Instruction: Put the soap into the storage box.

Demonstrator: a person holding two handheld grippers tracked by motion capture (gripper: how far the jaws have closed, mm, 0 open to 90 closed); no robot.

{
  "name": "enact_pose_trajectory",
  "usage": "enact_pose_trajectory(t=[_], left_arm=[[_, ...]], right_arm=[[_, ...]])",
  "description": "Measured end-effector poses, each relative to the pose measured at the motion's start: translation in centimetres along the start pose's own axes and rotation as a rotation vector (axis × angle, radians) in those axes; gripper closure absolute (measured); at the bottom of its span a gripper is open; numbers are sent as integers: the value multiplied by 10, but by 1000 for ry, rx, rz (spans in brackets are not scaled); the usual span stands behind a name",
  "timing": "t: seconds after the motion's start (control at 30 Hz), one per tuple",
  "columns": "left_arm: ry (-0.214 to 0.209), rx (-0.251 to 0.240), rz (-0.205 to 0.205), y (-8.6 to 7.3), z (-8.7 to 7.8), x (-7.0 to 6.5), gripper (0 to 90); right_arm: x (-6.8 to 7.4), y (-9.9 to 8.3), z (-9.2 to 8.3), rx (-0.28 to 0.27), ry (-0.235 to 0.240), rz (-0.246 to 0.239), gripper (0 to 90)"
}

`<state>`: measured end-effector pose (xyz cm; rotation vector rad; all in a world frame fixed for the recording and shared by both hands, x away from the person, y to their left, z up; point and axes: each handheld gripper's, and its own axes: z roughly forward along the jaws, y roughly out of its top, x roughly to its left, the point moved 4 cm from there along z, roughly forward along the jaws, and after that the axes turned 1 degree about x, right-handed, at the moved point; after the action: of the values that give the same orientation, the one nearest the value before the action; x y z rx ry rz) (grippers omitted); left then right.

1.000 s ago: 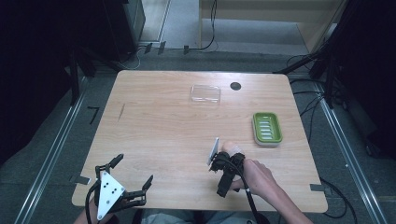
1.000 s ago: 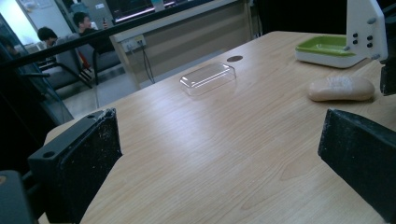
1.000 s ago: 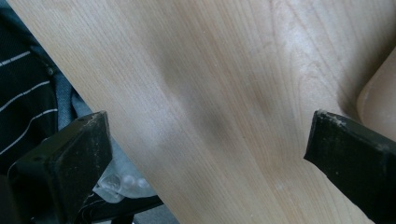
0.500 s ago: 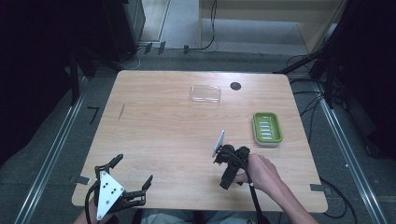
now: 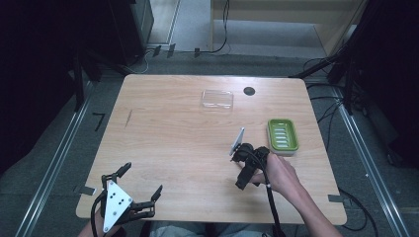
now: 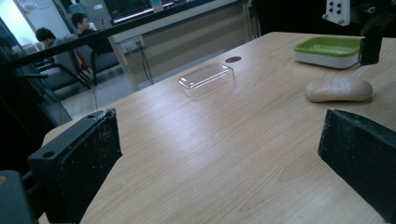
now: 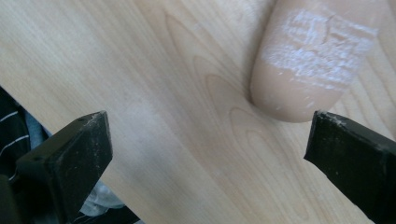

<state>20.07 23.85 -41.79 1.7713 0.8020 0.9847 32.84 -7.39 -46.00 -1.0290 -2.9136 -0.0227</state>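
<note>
Fingers (image 7: 84,154) apart; green soap dish (image 6: 327,50) empty.

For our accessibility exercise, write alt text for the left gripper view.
A tan soap bar lies on a wooden table, seen between two open black jaws. Beyond it sit a green soap dish and a clear plastic lid.

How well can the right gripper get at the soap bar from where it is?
Probably well. The right gripper is open and hangs just above the soap bar, which lies alone on bare table, apart from the green dish. Nothing stands between them.
</note>
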Motion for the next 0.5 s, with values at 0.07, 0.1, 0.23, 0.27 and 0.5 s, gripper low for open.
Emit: enact_pose_trajectory(t=[0.07, 0.1, 0.23, 0.27, 0.5], left_arm=[[1, 1, 0, 0, 0, 0, 0], [1, 1, 0, 0, 0, 0, 0], [2, 1, -1, 0, 0, 0, 0], [1, 1, 1, 0, 0, 0, 0], [3, 1, 1, 0, 0, 0, 0]], right_arm=[[-4, 2, -1, -4, 3, 10, 3], [-5, 2, -1, -7, 5, 22, 3], [-11, 4, -2, -12, 2, 33, 3], [-12, 5, -2, -11, -2, 38, 3], [-25, 10, -3, -24, 5, 75, 3]])
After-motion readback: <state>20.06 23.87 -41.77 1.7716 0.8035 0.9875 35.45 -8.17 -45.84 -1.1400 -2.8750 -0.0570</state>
